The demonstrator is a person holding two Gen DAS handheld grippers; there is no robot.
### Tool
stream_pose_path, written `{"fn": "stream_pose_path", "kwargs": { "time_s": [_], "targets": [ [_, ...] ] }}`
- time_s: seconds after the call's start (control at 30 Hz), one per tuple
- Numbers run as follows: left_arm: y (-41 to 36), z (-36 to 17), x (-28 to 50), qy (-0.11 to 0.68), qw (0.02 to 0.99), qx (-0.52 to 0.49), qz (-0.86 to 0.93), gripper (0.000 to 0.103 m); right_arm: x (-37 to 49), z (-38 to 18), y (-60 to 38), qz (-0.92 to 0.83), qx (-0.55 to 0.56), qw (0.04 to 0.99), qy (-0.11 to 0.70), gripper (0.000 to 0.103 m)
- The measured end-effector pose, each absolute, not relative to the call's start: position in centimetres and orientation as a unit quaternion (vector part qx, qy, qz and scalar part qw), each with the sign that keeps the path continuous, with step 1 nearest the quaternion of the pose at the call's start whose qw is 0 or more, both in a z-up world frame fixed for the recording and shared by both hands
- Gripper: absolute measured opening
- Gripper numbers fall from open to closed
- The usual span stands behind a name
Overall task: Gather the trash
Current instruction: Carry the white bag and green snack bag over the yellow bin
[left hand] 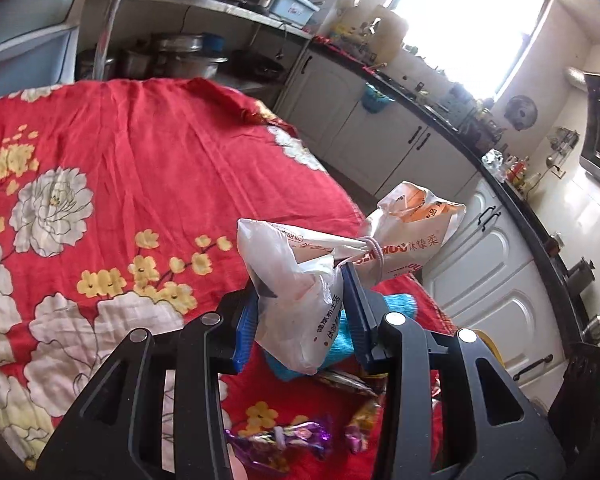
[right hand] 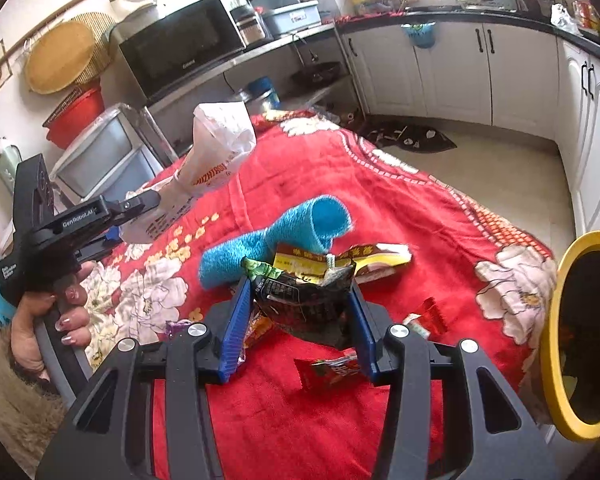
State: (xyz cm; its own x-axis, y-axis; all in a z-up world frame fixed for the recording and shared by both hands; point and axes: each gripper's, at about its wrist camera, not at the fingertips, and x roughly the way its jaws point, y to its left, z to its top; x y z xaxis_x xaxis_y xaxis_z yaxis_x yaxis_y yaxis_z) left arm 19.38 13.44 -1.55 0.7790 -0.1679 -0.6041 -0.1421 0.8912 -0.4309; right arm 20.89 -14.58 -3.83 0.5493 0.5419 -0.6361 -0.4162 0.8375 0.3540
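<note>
Nearest in the right wrist view, the right gripper (right hand: 300, 312) has its two blue fingers closed in on a dark crumpled snack wrapper (right hand: 300, 298), which sits pinched between them, lifted a little above the red flowered blanket (right hand: 380, 200). The wrapper looks very light and thin, a foil that crushes easily and can slip, so I judge it is best held by a folded, bunched part and not by a flat edge. Under and around the fingers more trash lies on the blanket: a red packet (right hand: 330, 372), a small red wrapper (right hand: 432, 316) and a yellow-brown torn packet (right hand: 364, 258). Just behind them lies a rolled blue cloth (right hand: 276, 236), soft and probably not trash. At the right edge, near the blanket, stands a bin with a yellow rim (right hand: 550, 332), dark inside.

In the left wrist view, the left gripper (left hand: 304, 300) is partly closed on a white plastic bag (left hand: 300, 292), tied at the middle with a cord, and holds it in the air above the blanket. The bag is limp and light; the knot seems the firmest place to take it. Below lies a purple candy wrapper (left hand: 284, 440). Farther away are white cabinets (left hand: 380, 128) and a microwave (right hand: 180, 44).
</note>
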Motion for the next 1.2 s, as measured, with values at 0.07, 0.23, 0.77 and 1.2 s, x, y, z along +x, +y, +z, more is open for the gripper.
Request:
{"fn": "stream_pose_path", "kwargs": {
  "time_s": [0.07,0.23,0.77,1.2],
  "targets": [
    [12.8,-1.1,19.3,0.329,0.917,-0.227,-0.014,0.031,20.7,-3.3,-15.1,0.270,0.082,0.880,0.381,0.044],
    [10.5,-0.2,19.3,0.324,0.921,-0.212,-0.033,0.031,20.3,-2.5,-17.0,0.254,0.092,0.890,0.367,0.044],
    [3.4,0.7,20.7,0.326,0.927,-0.164,-0.085,0.031,18.8,-1.1,-23.7,0.192,0.129,0.913,0.335,0.044],
    [-1.7,0.9,21.5,0.328,0.928,-0.130,-0.121,0.031,17.4,-0.5,-29.4,0.133,0.152,0.929,0.312,0.044]
  ]
}}
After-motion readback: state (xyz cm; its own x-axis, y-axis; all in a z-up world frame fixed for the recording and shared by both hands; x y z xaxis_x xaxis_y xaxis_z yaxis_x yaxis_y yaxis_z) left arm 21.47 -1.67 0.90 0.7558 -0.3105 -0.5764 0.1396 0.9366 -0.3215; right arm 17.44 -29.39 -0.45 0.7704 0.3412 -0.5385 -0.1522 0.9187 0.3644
